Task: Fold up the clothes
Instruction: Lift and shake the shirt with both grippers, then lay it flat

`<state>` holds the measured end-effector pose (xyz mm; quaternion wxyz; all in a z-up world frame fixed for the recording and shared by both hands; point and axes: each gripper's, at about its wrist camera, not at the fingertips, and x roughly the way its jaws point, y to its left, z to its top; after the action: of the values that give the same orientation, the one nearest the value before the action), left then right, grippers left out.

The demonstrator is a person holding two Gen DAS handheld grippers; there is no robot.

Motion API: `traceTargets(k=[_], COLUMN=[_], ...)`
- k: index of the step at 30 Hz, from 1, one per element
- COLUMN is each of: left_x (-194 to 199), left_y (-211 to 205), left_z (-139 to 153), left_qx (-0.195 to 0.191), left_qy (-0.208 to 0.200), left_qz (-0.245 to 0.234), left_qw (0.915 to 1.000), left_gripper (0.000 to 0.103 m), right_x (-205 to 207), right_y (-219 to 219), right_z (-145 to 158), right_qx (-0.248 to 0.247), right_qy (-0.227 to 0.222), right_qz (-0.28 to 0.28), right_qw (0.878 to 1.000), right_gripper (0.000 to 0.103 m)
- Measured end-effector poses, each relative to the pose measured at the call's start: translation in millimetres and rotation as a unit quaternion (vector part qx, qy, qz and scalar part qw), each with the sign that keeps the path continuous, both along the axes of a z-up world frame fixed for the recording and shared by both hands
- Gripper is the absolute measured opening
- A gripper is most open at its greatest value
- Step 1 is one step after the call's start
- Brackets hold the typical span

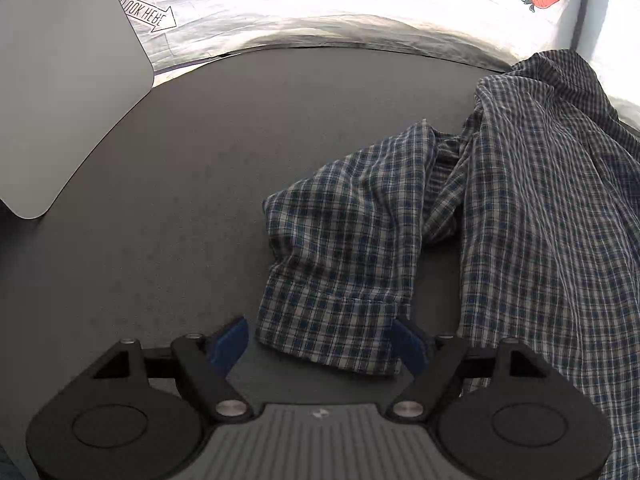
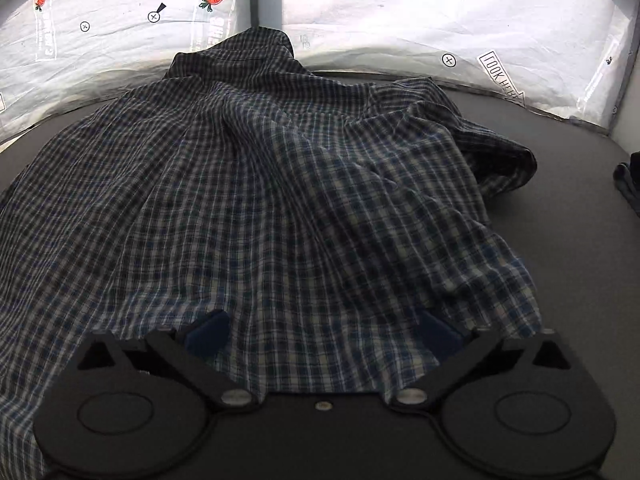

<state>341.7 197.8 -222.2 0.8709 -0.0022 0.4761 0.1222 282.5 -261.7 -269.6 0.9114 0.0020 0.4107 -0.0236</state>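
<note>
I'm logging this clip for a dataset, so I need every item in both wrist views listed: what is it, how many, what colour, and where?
plaid shirt: one, blue, white and dark check, spread rumpled over the table; its sleeve lies out to the left, cuff nearest the camera.
table: one, dark grey, under the shirt.
white sheeting: printed with orange carrots, "LOOK HERE" arrows and circle marks, along the table's far edge.
grey panel: one, light grey, rounded corners, far left.
dark cloth: one, grey, table's right edge, only partly in view.
left hand-held gripper: black, blue pads, open, astride the sleeve cuff.
right hand-held gripper: black, blue pads, open, at the shirt's near edge.
</note>
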Motion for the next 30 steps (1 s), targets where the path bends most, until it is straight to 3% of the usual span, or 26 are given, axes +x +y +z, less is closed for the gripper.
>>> traceTargets(k=[7, 8, 10, 11, 12, 14, 18, 23, 25, 27, 30], left_x=[1, 3, 3, 5, 6, 7, 5, 14, 21, 26, 44], left_y=[-19, -19, -11, -6, 2, 19, 76, 164, 197, 222, 248], left_z=[-12, -15, -14, -13, -8, 3, 52, 112, 129, 137, 128], left_qx=[0.041, 0.05, 0.034, 0.023, 0.011, -0.002, -0.016, -0.019, -0.039, -0.054, -0.034], left_qy=[-0.017, -0.013, -0.021, -0.02, -0.024, -0.039, -0.105, -0.185, -0.204, -0.215, -0.187], left_qz=[-0.092, -0.096, -0.096, -0.089, -0.079, -0.054, 0.025, 0.148, 0.192, 0.224, 0.257], left_qw=[0.9947, 0.994, 0.9946, 0.9955, 0.9965, 0.9978, 0.9941, 0.9714, 0.9593, 0.949, 0.9474], left_gripper=[0.079, 0.074, 0.05, 0.022, 0.007, 0.005, 0.005, 0.005, 0.005, 0.005, 0.007], right_x=[-34, -36, -40, -41, -42, -44, -44, -43, -42, -41, -40], right_y=[10, 12, 13, 13, 13, 13, 14, 14, 14, 14, 14], right_z=[-20, -21, -23, -23, -24, -25, -25, -26, -26, -26, -27], right_qx=[-0.012, -0.014, -0.015, -0.014, -0.014, -0.015, -0.016, -0.016, -0.015, -0.015, -0.014], right_qy=[-0.05, -0.057, -0.069, -0.073, -0.077, -0.084, -0.087, -0.087, -0.087, -0.087, -0.087], right_qz=[-0.058, -0.063, -0.069, -0.07, -0.07, -0.071, -0.073, -0.075, -0.075, -0.076, -0.076], right_qw=[0.997, 0.996, 0.995, 0.995, 0.994, 0.994, 0.993, 0.993, 0.993, 0.993, 0.993], right_gripper=[0.103, 0.103, 0.103, 0.103, 0.103, 0.103, 0.103, 0.103, 0.103, 0.103, 0.103])
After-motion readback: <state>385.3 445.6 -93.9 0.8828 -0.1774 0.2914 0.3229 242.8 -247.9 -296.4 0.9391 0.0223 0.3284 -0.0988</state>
